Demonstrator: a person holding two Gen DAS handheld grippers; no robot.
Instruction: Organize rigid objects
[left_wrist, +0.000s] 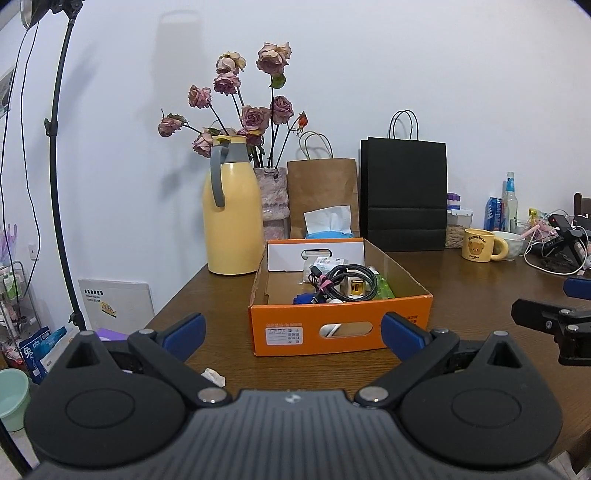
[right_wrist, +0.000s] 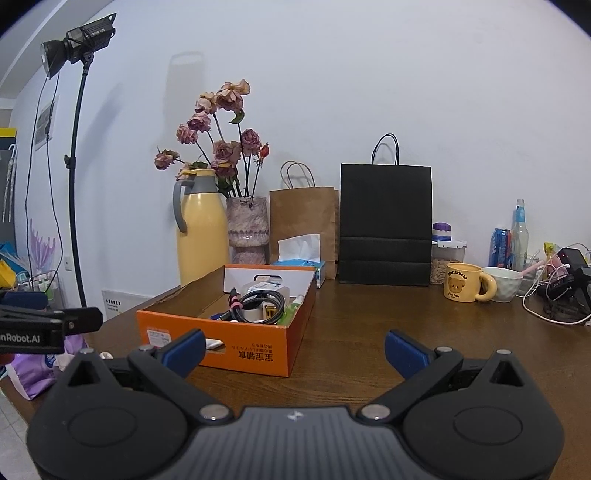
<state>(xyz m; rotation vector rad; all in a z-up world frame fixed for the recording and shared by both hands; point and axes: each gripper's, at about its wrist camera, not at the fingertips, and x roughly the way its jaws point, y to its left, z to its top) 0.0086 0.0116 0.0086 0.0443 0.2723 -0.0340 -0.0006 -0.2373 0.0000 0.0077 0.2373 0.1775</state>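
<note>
Orange box of small items sits on the table ahead of two empty, spread grippers.

The table carries the box, which lies straight ahead of the left gripper, long axis running away from it toward the wall; from the right gripper it lies ahead and to the left, so the left one looks nearer and squarer to it. Both grippers have their fingers wide apart and hold nothing. Inside the box, bunched at its right side, lie a coiled cable, a green bottle and a charger. A small white scrap lies on the table near the left gripper. The scene fits sorting done or partway alike.
</note>
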